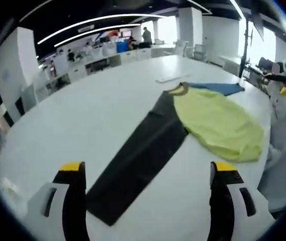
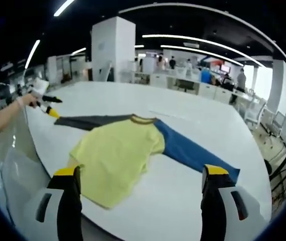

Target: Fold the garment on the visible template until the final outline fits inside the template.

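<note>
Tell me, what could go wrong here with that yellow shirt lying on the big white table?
Two risks, I think. The yellow shirt lies close to the table's near edge, hem almost over it, so a careless pull could slide it off. Its long sleeves, one dark and one blue, stretch far apart; folding them in unevenly could leave the outline lopsided. Both the left gripper and the right gripper hang open, holding nothing yet.

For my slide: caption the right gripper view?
Open right gripper above a yellow shirt with one black, one blue sleeve on a white table.
</note>
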The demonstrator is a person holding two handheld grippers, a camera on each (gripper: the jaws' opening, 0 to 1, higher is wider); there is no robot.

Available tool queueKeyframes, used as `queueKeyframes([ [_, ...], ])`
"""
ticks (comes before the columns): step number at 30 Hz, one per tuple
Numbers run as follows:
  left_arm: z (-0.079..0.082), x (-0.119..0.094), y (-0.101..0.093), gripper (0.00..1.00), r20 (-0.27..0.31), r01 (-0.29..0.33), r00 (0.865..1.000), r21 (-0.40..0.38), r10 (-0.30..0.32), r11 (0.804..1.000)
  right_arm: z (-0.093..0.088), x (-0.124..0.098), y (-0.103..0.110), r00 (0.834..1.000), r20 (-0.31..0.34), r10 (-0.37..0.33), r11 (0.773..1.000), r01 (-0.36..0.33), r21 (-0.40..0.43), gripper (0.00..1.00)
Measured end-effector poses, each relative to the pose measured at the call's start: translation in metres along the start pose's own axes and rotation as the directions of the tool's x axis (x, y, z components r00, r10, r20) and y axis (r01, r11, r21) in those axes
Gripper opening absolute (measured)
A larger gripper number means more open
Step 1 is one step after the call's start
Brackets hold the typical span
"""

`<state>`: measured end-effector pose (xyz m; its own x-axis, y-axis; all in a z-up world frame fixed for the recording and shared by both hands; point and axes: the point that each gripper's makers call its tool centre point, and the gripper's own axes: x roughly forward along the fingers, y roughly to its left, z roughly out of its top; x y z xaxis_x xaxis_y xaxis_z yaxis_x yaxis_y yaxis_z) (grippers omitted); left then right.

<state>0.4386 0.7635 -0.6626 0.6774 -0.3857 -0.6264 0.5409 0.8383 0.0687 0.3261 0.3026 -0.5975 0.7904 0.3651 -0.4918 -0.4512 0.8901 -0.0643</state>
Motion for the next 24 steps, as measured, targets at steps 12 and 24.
queueKeyframes([
  [12,0.010,-0.012,-0.017,1.00,0.037,0.013,0.999,-0.024,-0.012,1.000,0.003,-0.003,-0.005,1.000,0.023,0.009,1.000,-0.009,-0.009,1.00],
  [24,0.019,-0.025,-0.040,1.00,0.077,0.034,0.997,-0.041,-0.031,0.999,0.004,-0.007,-0.008,0.999,0.049,0.016,1.000,-0.015,-0.013,1.00],
])
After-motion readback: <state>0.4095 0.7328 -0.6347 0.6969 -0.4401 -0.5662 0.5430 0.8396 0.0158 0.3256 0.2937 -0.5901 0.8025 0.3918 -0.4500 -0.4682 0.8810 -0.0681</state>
